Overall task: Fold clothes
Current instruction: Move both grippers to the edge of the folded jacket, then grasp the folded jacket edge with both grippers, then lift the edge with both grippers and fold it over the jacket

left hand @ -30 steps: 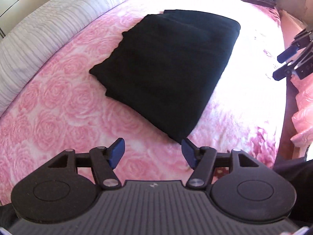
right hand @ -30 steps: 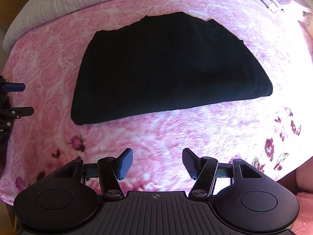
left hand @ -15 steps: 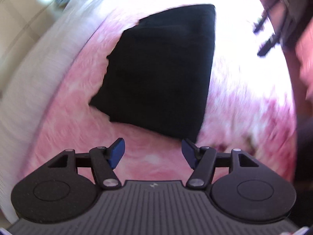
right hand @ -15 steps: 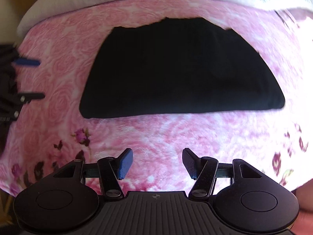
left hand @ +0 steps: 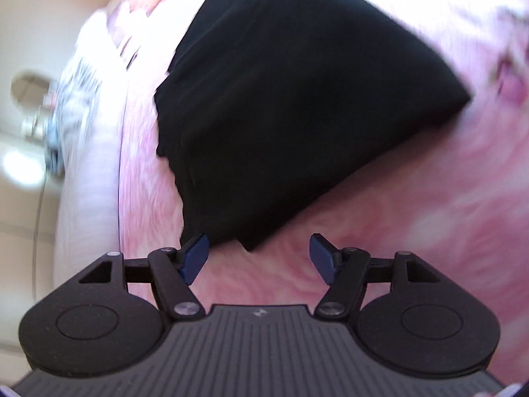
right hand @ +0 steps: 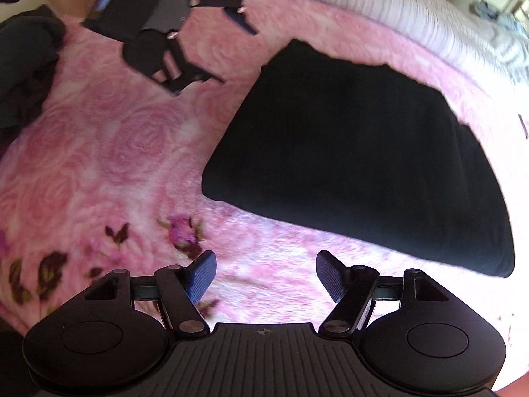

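A folded black garment (left hand: 297,106) (right hand: 357,162) lies flat on a pink rose-patterned blanket (left hand: 413,231) (right hand: 109,152). My left gripper (left hand: 259,258) hangs low just short of the garment's near corner, its jaws opening with only blanket between the blue pads. In the right wrist view my right gripper (right hand: 264,276) hovers over the blanket short of the garment's long folded edge, its jaws also opening and holding nothing. The left gripper (right hand: 236,51) shows at the upper left of that view, by the garment's far corner.
A pale striped bedcover (right hand: 413,10) (left hand: 82,172) borders the blanket beyond the garment. Dark clothing (right hand: 23,66) sits at the left edge of the right wrist view. Dark flower prints (right hand: 185,235) mark the blanket near the right gripper.
Both grippers have dropped closer to the garment and rolled, so the garment looks larger and tilted. Both pairs of jaws stand a little wider than before.
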